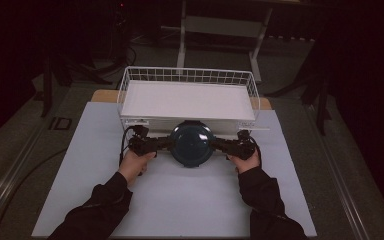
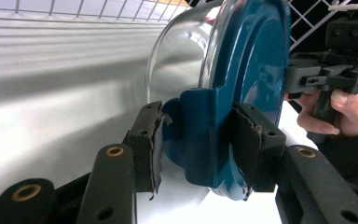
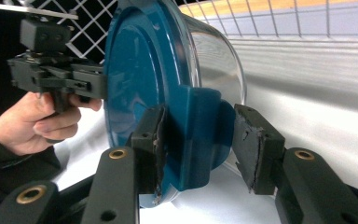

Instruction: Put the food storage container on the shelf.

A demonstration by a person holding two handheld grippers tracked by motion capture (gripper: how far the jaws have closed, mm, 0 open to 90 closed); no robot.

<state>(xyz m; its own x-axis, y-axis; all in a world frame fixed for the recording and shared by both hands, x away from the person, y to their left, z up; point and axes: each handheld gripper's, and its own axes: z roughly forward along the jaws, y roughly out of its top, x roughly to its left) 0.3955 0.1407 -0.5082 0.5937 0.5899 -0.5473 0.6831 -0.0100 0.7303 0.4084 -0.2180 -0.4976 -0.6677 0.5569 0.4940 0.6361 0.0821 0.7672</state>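
A round glass container with a dark blue lid (image 1: pixel 192 143) hangs between my two grippers, just in front of the white wire basket (image 1: pixel 126 82). My left gripper (image 1: pixel 163 144) is shut on the lid's left side tab, and my right gripper (image 1: pixel 221 144) is shut on the right tab. In the left gripper view, the gripper (image 2: pixel 198 144) clamps the blue tab (image 2: pixel 200 126) with both pads, with the clear glass bowl (image 2: pixel 177 51) behind the lid. The right gripper view shows the gripper (image 3: pixel 200 144) around the opposite tab (image 3: pixel 196 135), its right pad only just meeting it.
The wire basket holds a white tray (image 1: pixel 187 100) and stands at the back of a pale board (image 1: pixel 180 200) on the table. A wooden edge (image 1: pixel 102 95) shows behind the board. Dark floor, cables and frame legs (image 1: pixel 182 45) surround the table.
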